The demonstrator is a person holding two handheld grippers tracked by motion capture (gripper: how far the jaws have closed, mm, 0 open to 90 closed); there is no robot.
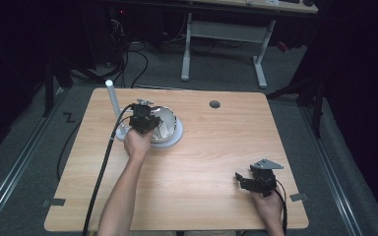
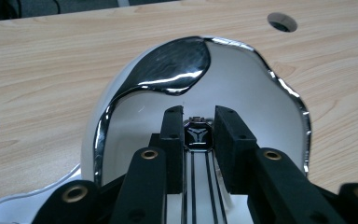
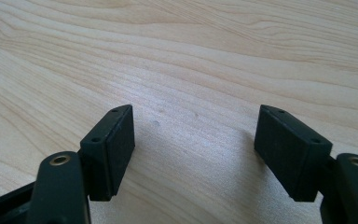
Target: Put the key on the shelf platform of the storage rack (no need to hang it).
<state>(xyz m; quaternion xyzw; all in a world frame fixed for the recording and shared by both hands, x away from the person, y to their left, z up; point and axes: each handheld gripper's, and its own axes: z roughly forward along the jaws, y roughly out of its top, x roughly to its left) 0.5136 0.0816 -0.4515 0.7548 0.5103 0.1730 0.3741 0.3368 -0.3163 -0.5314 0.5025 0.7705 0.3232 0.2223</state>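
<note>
High view, left gripper [image 1: 145, 119] over shiny bowl [image 1: 166, 123], upright

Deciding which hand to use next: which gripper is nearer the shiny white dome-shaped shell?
Left. The left gripper is right at the white dome-shaped shell, its fingers reaching inside the hollow. The right gripper sits far off, near the table's front right corner, open over bare wood.

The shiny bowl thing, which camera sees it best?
The left gripper view. There the shiny bowl is close up, showing its wavy mirror rim and white inside, with the left gripper reaching into it. In the high view the bowl is small and partly behind that gripper. The right gripper view looks at bare wooden table.
</note>
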